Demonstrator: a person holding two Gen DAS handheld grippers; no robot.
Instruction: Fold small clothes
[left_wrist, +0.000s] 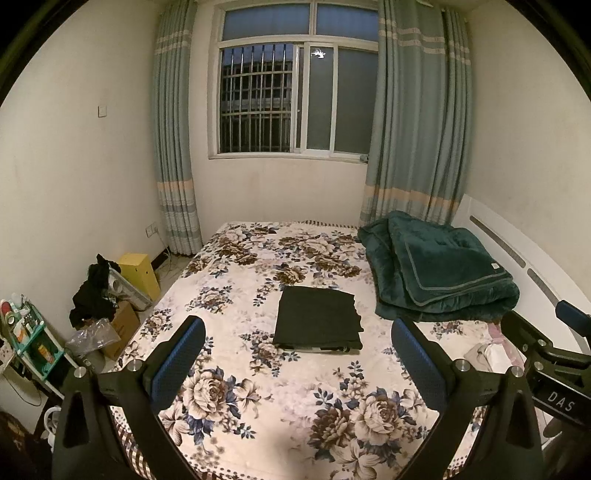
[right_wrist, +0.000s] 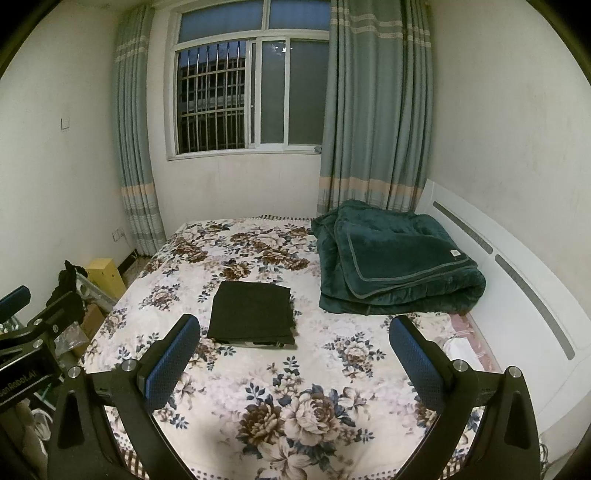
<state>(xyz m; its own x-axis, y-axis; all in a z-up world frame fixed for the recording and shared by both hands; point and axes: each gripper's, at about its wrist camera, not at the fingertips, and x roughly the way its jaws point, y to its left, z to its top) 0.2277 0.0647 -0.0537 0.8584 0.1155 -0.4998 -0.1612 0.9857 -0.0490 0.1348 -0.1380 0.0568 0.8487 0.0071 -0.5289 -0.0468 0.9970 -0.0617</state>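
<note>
1. Bedroom, night; floral bedspread (left_wrist: 295, 406) carries the work.
2. Left gripper (left_wrist: 297, 354) spread wide, empty, held above the near end of the bed.
3. Right gripper (right_wrist: 293, 350) likewise agape, holding nothing.
4. Dark folded garment (left_wrist: 317, 319) lies flat mid-bed, beyond both grippers, apart from them.
5. Green blanket (left_wrist: 439, 269) bundled to its right, near but not touching.
6. Judgement: fold looks finished; if tidying, press edges square, avoid dragging layers askew.

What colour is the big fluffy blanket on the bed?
Dark green. The blanket shows best in the right wrist view, folded by the headboard.
</note>
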